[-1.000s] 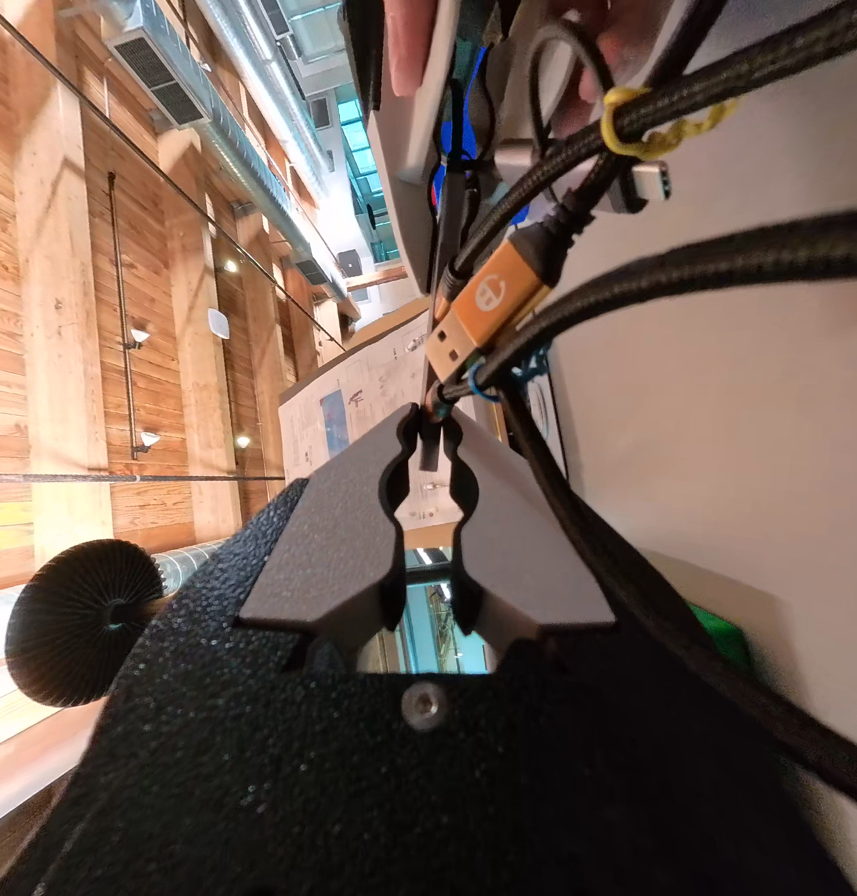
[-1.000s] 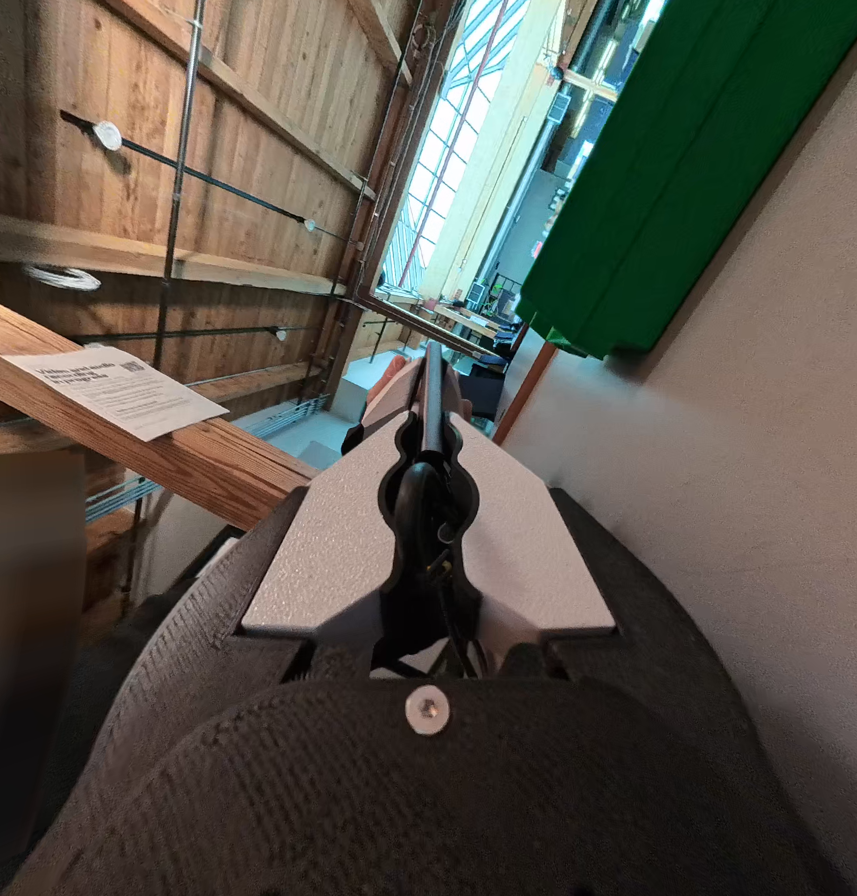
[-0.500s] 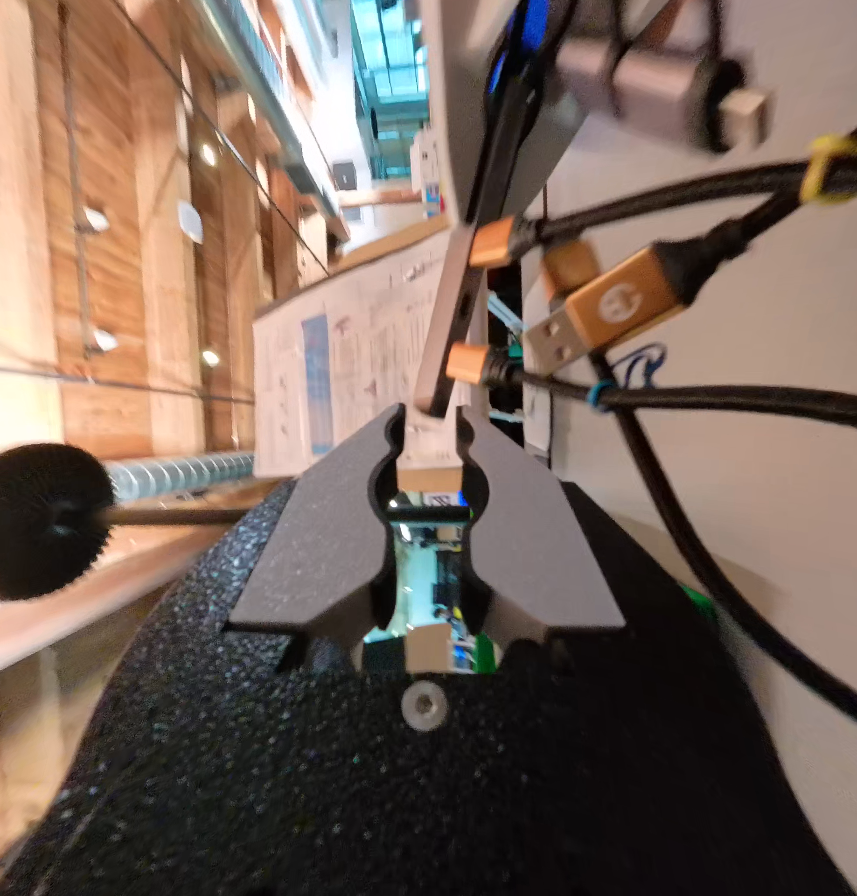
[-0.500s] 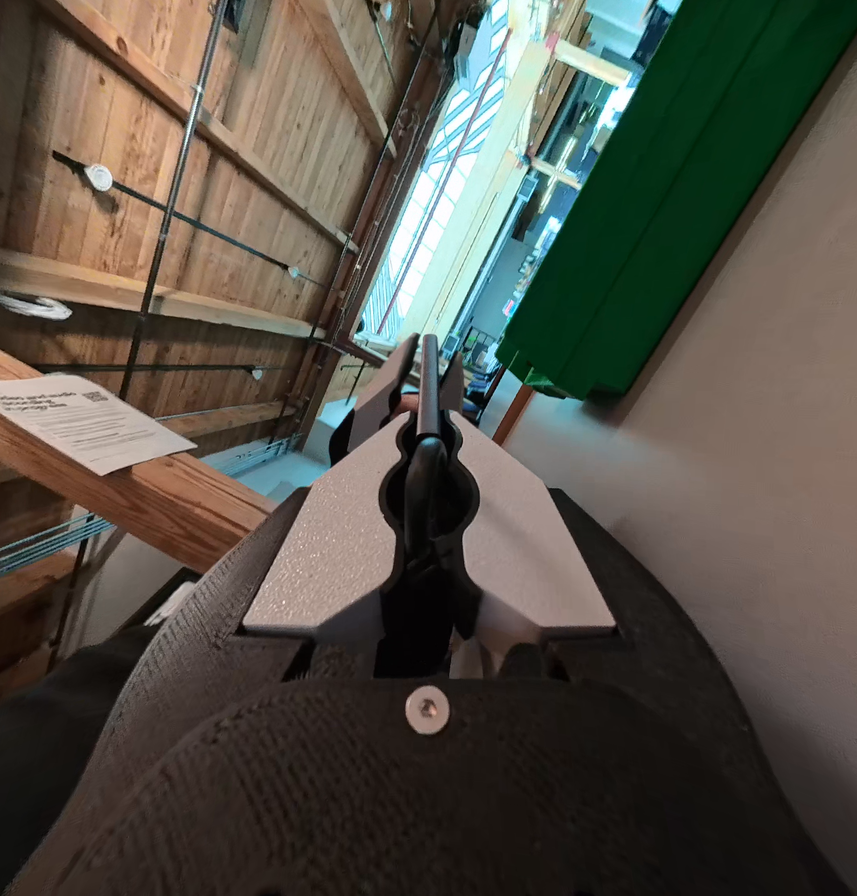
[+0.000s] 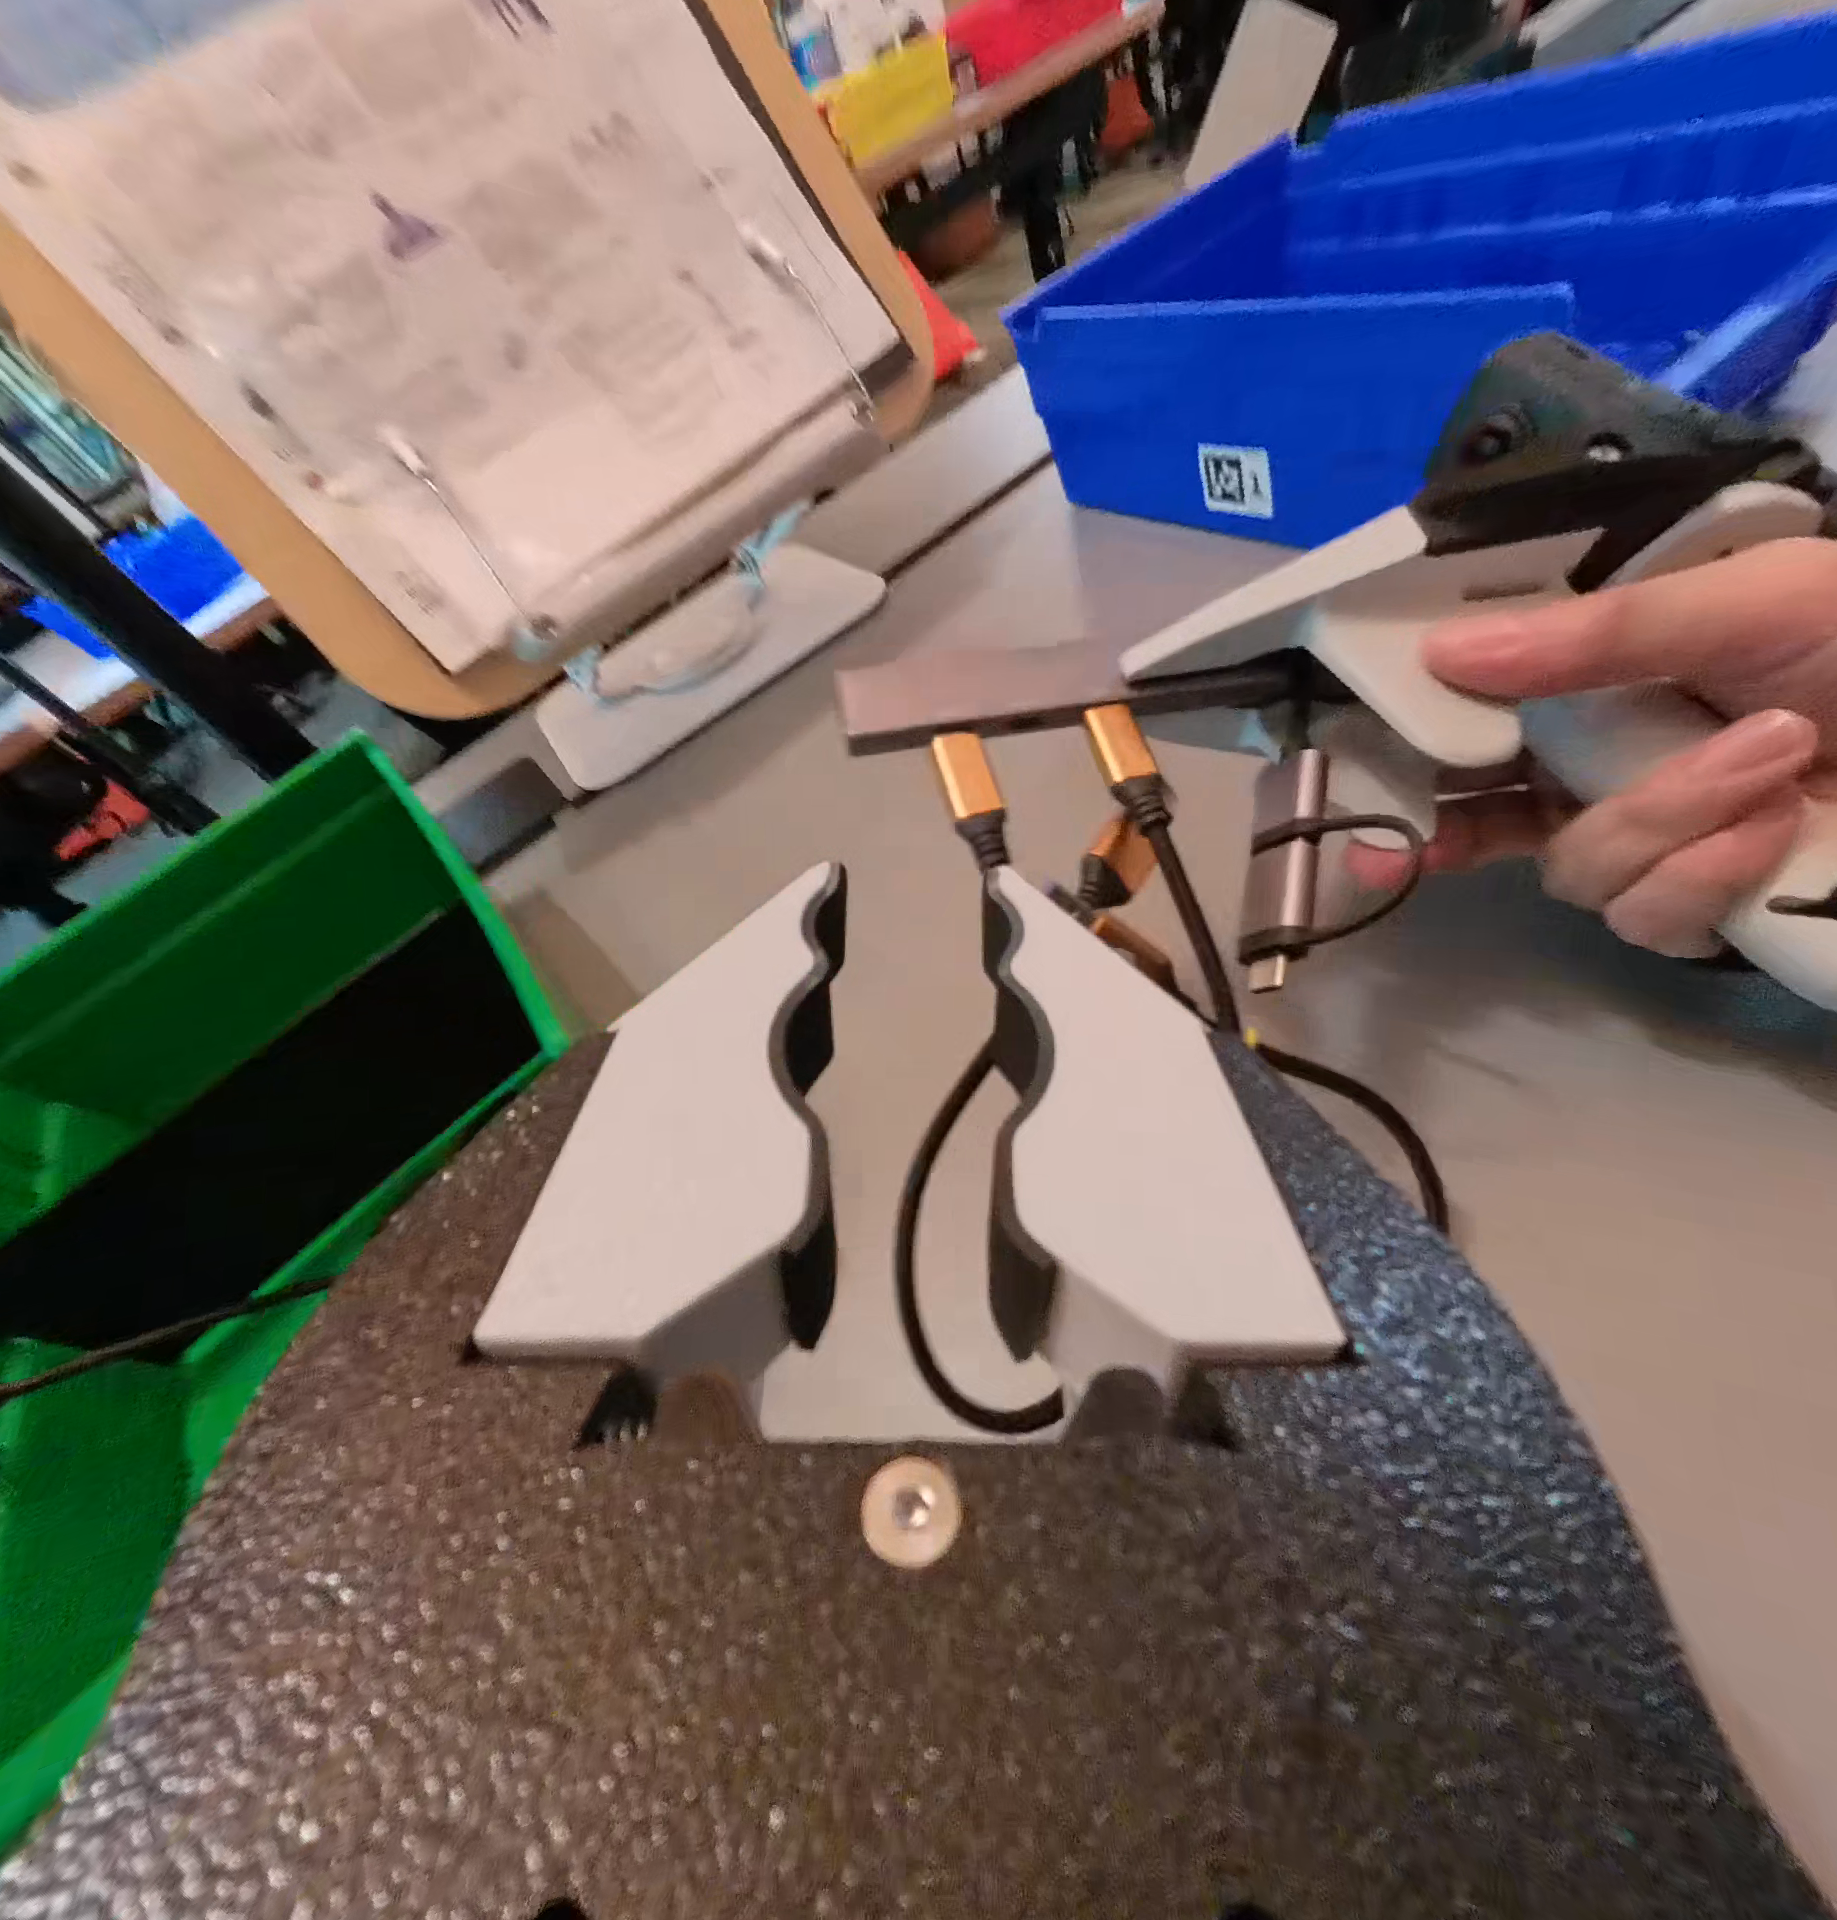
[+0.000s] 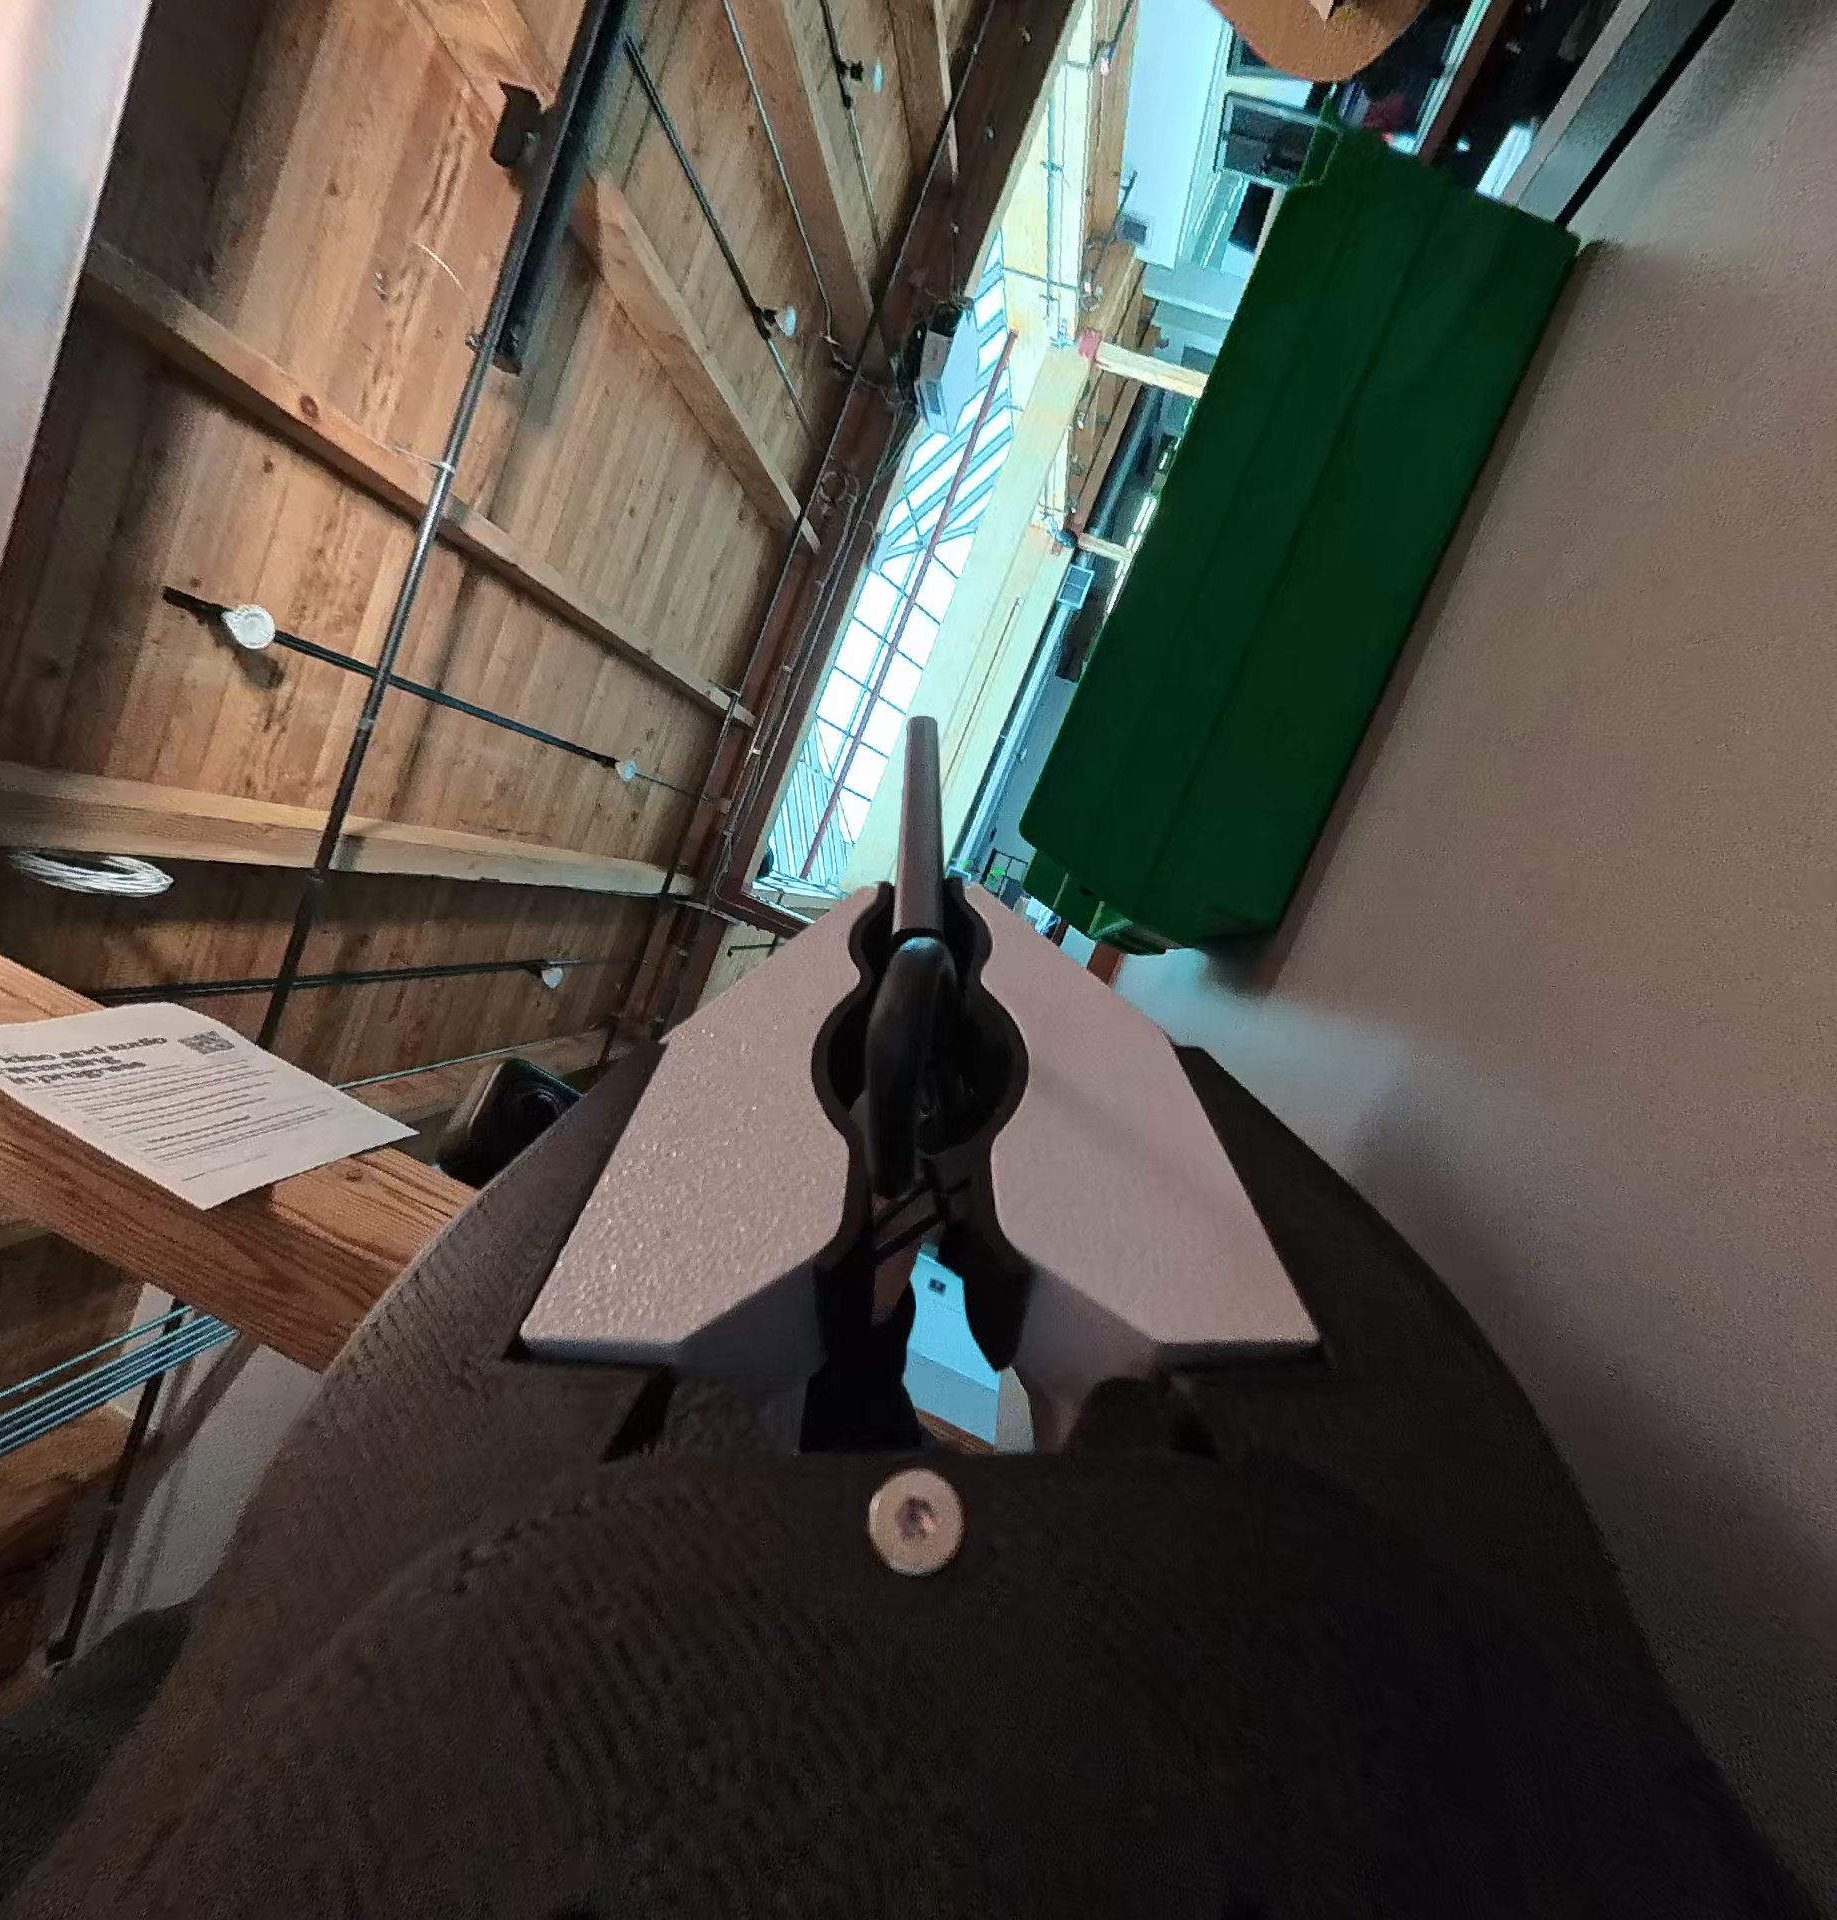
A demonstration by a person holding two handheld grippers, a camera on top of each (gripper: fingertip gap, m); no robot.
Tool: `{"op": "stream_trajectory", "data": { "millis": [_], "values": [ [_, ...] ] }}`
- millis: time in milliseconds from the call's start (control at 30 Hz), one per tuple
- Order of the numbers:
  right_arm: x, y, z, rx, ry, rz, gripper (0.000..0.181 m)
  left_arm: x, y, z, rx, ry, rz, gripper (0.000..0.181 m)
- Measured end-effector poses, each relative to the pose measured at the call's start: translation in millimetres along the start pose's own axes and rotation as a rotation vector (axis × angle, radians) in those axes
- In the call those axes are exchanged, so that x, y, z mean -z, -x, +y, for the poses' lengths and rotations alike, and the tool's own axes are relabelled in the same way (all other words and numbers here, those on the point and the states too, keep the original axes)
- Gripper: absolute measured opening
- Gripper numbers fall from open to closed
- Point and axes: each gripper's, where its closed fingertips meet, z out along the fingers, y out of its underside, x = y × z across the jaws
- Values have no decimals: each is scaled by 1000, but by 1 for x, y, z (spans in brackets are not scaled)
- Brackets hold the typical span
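In the left wrist view my left gripper (image 5: 916,891) is open on the grey table (image 5: 1579,1195). A flat grey USB hub (image 5: 981,691) is just ahead of it, gripped at its right end by my right gripper (image 5: 1220,665), which a hand (image 5: 1683,758) holds. Two gold plugs (image 5: 964,790) sit in the hub's near edge. The left plug's black cable (image 5: 919,1195) loops between my left fingers. A third gold plug (image 5: 1116,857) lies loose. The hub's own grey plug (image 5: 1298,862) hangs below it. In the right wrist view my right gripper (image 6: 916,914) is shut on the hub (image 6: 919,810), seen edge-on.
A blue bin (image 5: 1413,312) stands at the back right. A green bin (image 5: 218,1039) is at the left and also shows in the right wrist view (image 6: 1288,540). A document stand with a paper sheet (image 5: 457,312) is behind the hub. The right wrist view is rolled sideways. Across from one pair of fingers to the other is roughly 8 cm.
My left gripper has opened wide, drawn back from the hub and turned level from a sideways roll. My right gripper still holds the hub and has shifted only slightly.
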Motion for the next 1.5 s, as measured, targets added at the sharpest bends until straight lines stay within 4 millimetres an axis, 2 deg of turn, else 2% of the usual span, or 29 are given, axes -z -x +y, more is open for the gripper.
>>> {"op": "stream_trajectory", "data": {
  "millis": [167,233,367,600,833,933,1067,1133,1300,1333,1367,1433,1500],
  "values": [
    [0,-3,2,5,1,11,8,-18,-17,12,62,73,35,11],
    [-1,-2,5,0,10,3,8,-23,-20,14,54,95,37,12],
    [0,-3,5,30,21,19,8,-28,-10,17,16,122,-33,5],
    [1,-5,12,122,79,38,8,-30,-9,22,-32,157,-71,5],
    [2,-6,10,126,85,35,8,-31,-10,22,-72,171,-75,5],
    [3,-5,20,179,174,41,8,-29,-7,22,-167,188,-78,5],
    [-3,-5,56,270,365,47,7,-27,0,11,-310,175,-81,5],
    [-4,-5,57,306,386,50,7,-26,2,9,-366,202,-58,5],
    [5,-1,58,385,465,38,7,-21,-8,10,-274,164,110,5],
    [6,2,62,367,496,11,7,-17,-10,12,-257,166,161,13],
    [8,6,67,335,528,-25,7,-13,-10,9,-222,152,204,29],
    [9,11,75,327,572,-62,7,-4,-13,-2,-48,119,329,43],
    [10,15,84,391,624,-84,7,1,-11,-16,211,95,456,47]
  ]
}}
